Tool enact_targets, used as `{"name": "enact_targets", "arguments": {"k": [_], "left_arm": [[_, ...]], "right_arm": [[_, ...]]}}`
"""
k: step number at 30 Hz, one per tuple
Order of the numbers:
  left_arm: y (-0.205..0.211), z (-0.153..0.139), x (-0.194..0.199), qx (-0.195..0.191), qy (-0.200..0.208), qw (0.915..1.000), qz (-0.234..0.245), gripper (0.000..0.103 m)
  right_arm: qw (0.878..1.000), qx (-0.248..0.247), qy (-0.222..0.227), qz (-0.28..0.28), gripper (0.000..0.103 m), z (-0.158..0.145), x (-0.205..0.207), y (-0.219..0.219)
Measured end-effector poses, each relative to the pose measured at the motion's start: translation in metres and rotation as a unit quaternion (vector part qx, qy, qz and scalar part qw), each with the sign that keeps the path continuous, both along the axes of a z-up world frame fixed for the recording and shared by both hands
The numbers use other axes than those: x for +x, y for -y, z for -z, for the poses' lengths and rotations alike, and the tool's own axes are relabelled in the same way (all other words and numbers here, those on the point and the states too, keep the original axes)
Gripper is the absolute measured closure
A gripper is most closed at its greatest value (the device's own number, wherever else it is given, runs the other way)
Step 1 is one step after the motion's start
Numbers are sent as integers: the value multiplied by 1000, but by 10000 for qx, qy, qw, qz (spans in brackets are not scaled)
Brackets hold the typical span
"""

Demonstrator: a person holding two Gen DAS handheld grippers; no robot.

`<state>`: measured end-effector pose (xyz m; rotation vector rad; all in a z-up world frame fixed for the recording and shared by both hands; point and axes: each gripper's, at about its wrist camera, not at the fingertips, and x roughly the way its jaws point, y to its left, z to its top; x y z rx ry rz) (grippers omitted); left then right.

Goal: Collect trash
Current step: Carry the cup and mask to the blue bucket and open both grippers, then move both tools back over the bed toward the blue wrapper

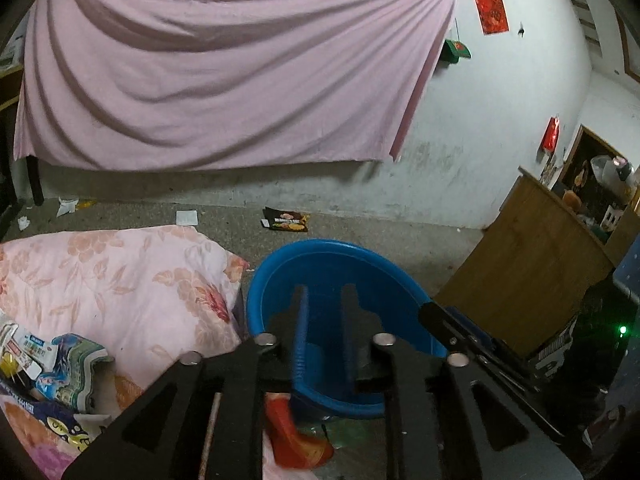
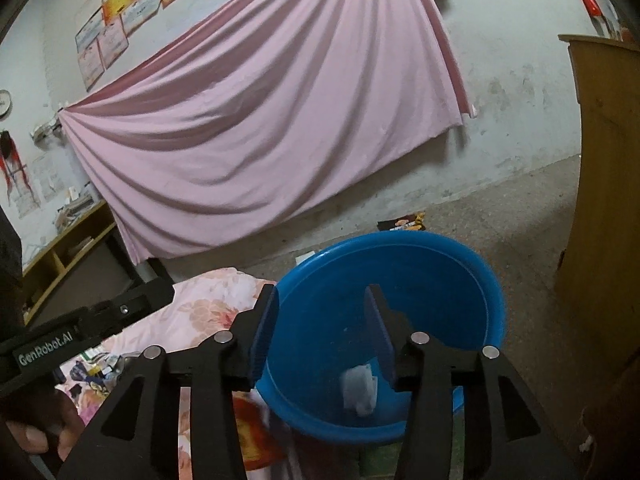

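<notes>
Concrete floor (image 1: 360,224): one blue basin (image 1: 320,256)

Below your left fingers (image 1: 300,332), a red wrapper (image 1: 294,436) is blurred and half hidden by the gripper frame, so you can't read it. Between your right fingers (image 2: 378,328), a pale scrap (image 2: 360,390) in the blue basin (image 2: 490,280) is smeared. Its near rim hides under the frame. Beyond the fingertips, a dark packet (image 2: 402,223) is cut by the basin's far rim.
</notes>
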<state>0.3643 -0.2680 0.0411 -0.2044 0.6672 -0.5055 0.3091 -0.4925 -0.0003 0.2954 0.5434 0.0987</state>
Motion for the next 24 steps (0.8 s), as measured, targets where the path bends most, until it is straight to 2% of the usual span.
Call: {"name": "enact_targets", "arguments": {"k": [3, 4, 6, 7, 10, 13, 15, 17, 21, 23, 24], "left_arm": [[-11, -6, -11, -81, 151, 9998, -105, 82], [-16, -9, -15, -96, 226, 9996, -151, 79], [-26, -17, -24, -159, 374, 9989, -226, 66], [-32, -22, -29, -203, 443, 9984, -273, 64], [-46, -31, -39, -201, 542, 9975, -400, 64], [-58, -39, -50, -156, 675, 9962, -525, 63], [-68, -47, -61, -168, 856, 9943, -606, 59], [-80, -54, -72, -213, 1043, 9917, -726, 48], [-103, -65, -93, -193, 1384, 9861, -894, 39], [-119, -71, -106, -158, 1603, 9806, -1113, 7], [-127, -72, -114, -164, 1715, 9770, -1260, 3]], "right_arm": [[9998, -112, 150, 2, 55, -8, -7, -3], [9996, -163, 239, 0, 54, -13, -12, -5], [9986, -323, 409, -6, 52, -25, -21, -9], [9982, -385, 464, -2, 50, -29, -23, -11], [9967, -425, 696, -14, 38, -45, -33, -17], [9940, -523, 964, -32, 33, -59, -42, -27], [9908, -661, 1180, -43, 29, -69, -49, -37], [9874, -746, 1397, -64, 24, -77, -57, -45], [9809, -801, 1772, -98, 12, -91, -70, -60], [9771, -804, 1966, -141, 0, -98, -75, -71], [9752, -794, 2060, -174, 0, -101, -78, -77]]}}
